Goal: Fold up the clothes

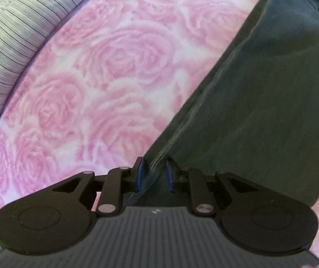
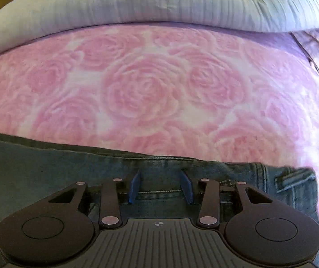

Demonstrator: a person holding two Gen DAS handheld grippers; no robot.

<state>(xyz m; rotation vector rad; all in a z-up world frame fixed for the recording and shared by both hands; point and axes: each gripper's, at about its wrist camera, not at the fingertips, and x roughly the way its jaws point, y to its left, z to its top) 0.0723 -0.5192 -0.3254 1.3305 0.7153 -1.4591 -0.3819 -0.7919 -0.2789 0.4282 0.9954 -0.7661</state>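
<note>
While the jeans (image 1: 260, 102) lie spread on the pink rose-print bedspread (image 1: 96, 71), the left tongs (image 1: 154, 174) sit narrow around a raised fold of the denim edge, though I can't tell if the blue pads actually pinch it. Right tongs (image 2: 159, 186) are partly open right over the waistband (image 2: 163, 197), pads clear of the cloth. Grey pillow (image 2: 159, 2) sits along the far edge.

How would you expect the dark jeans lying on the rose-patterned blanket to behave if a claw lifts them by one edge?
The jeans would probably droop rather than hold shape: the edge between the left claw pads already bends. Stitched seams and doubled layers suggest fairly heavy cloth. On the soft blanket they would likely drag, not slide.
</note>
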